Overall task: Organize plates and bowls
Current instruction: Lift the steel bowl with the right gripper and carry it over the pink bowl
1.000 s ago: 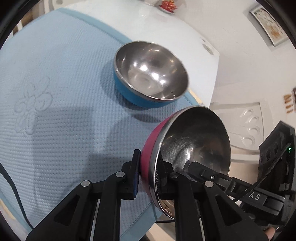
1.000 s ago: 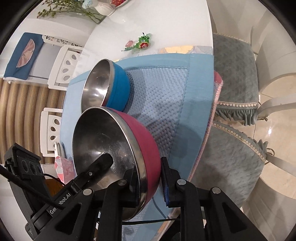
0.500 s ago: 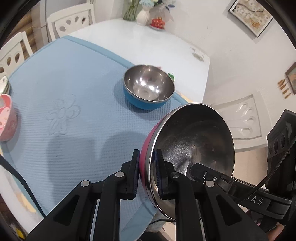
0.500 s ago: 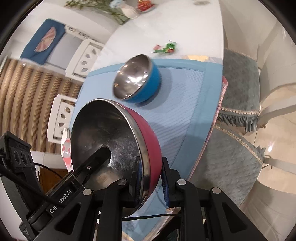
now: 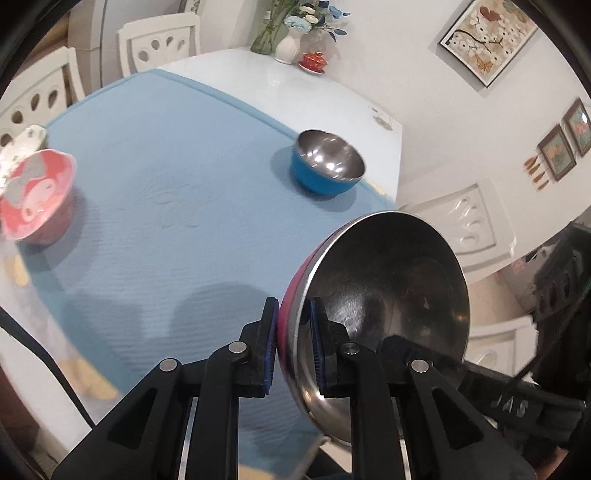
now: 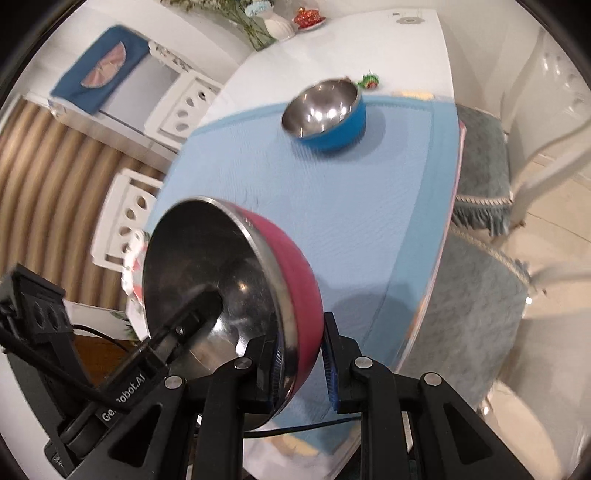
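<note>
A steel bowl with a pink outside [image 5: 388,295] is held in the air over the near edge of the blue mat [image 5: 166,184]. My left gripper [image 5: 293,347] is shut on its rim from one side. My right gripper [image 6: 301,369] is shut on the rim from the other side, where the pink bowl [image 6: 221,280] also shows. A steel bowl with a blue outside [image 5: 327,166] stands upright on the mat's far right part; it also shows in the right wrist view [image 6: 327,114]. A pink cartoon bowl [image 5: 35,195] stands at the mat's left edge.
A white table [image 5: 332,96] carries the mat. A vase of flowers [image 5: 288,33] and a small red dish [image 5: 314,61] stand at the far end. White chairs [image 5: 159,40] stand around it; grey cushioned chairs [image 6: 480,155] are on the right.
Both grippers have pulled back and up with the pink bowl, away from the blue bowl. The blue bowl now looks smaller and farther. The pink cartoon bowl has come into view.
</note>
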